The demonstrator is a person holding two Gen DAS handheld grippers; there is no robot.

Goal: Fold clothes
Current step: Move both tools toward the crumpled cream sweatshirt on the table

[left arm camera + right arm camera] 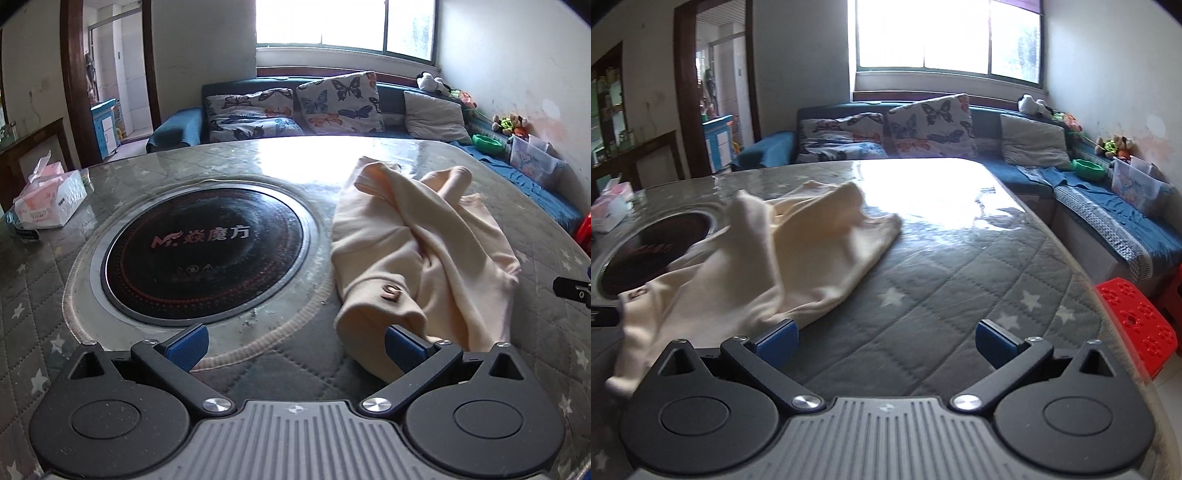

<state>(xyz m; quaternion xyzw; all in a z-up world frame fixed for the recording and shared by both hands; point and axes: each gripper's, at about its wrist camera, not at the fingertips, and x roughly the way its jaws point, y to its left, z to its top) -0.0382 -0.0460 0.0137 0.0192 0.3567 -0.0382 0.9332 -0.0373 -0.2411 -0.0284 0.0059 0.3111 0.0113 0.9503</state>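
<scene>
Cream garment [417, 258] lies crumpled on the desk [280, 369], right of the round black cooktop [207, 251] set into the desk's middle. Fabric is bunched w/ ridges running near-to-far; a small brown tag [391, 291] shows on the near-left part. Far end humps up in two folds. Desk has a grey quilted cover w/ white stars under a clear glossy sheet; far part glares from the window [343, 26].

Left gripper [295, 349]: jaws spread wide, released, nothing between them. Its right blue pad [400, 345] is touching or just under the garment's near edge; left pad over the cooktop's rim. In the right wrist view the garment [768, 266] sits on the left, reaching from near-left to mid-desk. Right gripper [886, 343]: jaws also wide apart, released, empty; left pad just beside the cloth's near hem, right pad over bare quilted cover. A bit of the right gripper's black body pokes in at the right edge of the left wrist view.

Tissue box [51, 199] at the desk's left edge. Behind the desk: blue sofa [177, 125] w/ butterfly cushions [340, 103], plush toys along the right wall. Red stool [1137, 325] at right, beside the desk.
</scene>
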